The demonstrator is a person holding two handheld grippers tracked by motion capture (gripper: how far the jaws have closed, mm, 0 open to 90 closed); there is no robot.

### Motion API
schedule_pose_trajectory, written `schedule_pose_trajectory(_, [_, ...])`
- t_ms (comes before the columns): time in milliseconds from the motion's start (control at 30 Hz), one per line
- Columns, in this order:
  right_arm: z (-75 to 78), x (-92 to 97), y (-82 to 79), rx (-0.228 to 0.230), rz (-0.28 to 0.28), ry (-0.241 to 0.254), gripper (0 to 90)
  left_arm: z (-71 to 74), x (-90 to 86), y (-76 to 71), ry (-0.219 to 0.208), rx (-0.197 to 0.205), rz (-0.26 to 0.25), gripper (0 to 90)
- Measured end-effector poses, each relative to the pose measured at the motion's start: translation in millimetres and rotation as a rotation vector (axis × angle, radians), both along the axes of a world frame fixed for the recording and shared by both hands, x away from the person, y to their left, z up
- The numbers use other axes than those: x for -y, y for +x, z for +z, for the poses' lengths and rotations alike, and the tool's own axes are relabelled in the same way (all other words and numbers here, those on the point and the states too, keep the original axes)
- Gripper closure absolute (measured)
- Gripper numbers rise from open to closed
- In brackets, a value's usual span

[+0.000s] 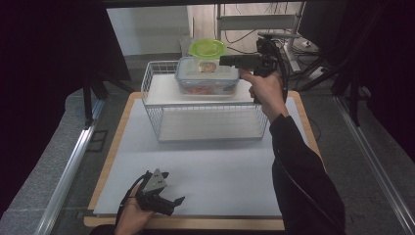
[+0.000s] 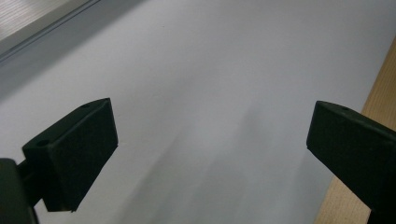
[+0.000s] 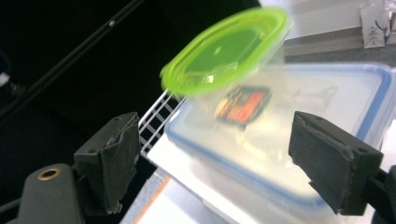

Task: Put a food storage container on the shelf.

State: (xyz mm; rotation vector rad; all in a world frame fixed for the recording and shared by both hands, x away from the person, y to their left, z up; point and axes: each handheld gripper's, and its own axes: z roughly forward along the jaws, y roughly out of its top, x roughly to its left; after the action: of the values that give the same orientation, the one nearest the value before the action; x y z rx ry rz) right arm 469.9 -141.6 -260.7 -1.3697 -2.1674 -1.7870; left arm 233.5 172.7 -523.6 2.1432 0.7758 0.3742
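Green-lidded tub [image 1: 207,51] atop blue-rimmed box [image 1: 208,78], just beyond wide-open, empty right tongs [image 1: 226,60].

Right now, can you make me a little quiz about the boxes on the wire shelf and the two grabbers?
1. True or false: the green-lidded tub stands on top of the blue-rimmed box.
2. Which gripper is up by the wire rack: A) left, B) right?
3. What lies under the left gripper?

Key
1. True.
2. B. The right gripper is there, jaws apart and off the tub; the right gripper view shows the tub beyond them.
3. The white table mat; its jaws are open with nothing between them.
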Motion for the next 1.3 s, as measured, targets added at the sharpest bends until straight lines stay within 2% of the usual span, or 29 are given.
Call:
schedule_pose_trajectory(67, [-4.7,3.4,-9.2,0.022,0.013,-0.013,15.3,0.2,0.1,-0.1,-0.005,-0.001,0.004,2.2])
schedule_pose_trajectory(233, [-20.4,10.7,-30.5,0.044,0.049,-0.032,14.0,0.7,-0.4,0.1,-0.022,-0.004,-0.001,2.2])
schedule_pose_trajectory(400, [-38.0,14.8,-49.5,0.075,0.076,-0.072,12.1,0.4,-0.1,0.2,-0.031,-0.006,0.002,2.2])
schedule_pose_trajectory(600, [-54.5,19.0,-64.1,0.119,0.085,-0.128,10.8,0.4,-0.3,0.2,-0.035,-0.003,0.003,2.2])
schedule_pose_trajectory(1000, [-86.0,21.5,-88.0,0.168,0.127,-0.185,8.2,0.1,-0.5,0.4,-0.038,-0.001,0.001,2.2])
schedule_pose_trajectory(1300, [-108.3,26.3,-103.8,0.226,0.136,-0.268,5.3,-0.3,-0.2,0.5,-0.036,-0.003,-0.002,2.2])
